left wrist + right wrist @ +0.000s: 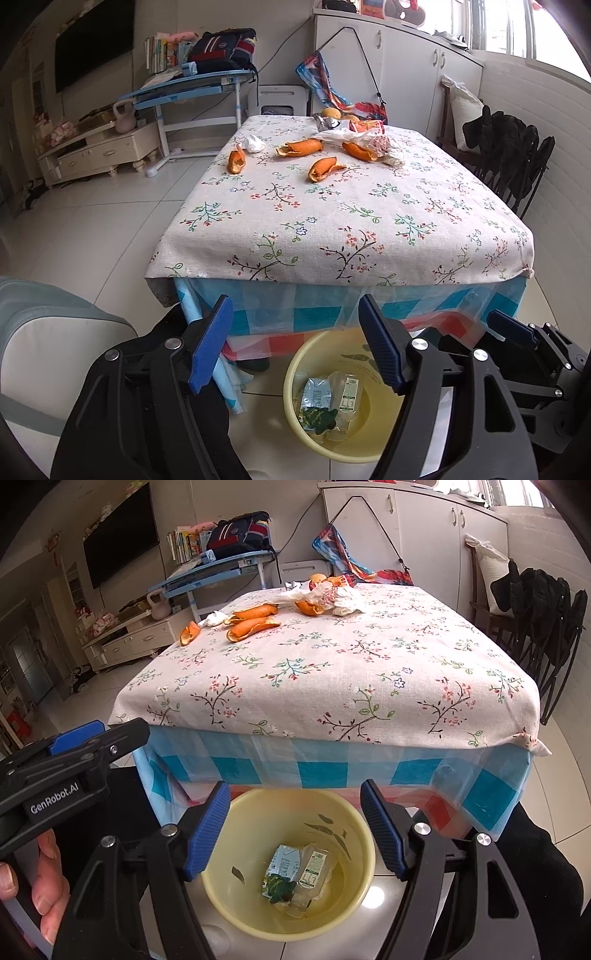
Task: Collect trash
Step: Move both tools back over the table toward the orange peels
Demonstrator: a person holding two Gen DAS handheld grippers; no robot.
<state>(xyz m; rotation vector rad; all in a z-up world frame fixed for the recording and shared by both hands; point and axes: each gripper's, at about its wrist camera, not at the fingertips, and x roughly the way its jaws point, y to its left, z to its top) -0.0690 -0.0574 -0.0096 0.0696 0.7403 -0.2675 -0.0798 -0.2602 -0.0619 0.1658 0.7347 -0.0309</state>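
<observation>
1. "GenRobot.AI" is being shown in white letters on the black body of the left gripper [99, 734], which is being seen to the left of the right gripper's own fingers in the right wrist view.
2. Print is being carried by the small cartons [295, 864] lying in the yellow bin [221, 893] just below and ahead of the fingers, but it is too small to be read.
3. Spines of the books [159, 55] far ahead, beyond the table, are being shown too blurred to be read.
</observation>
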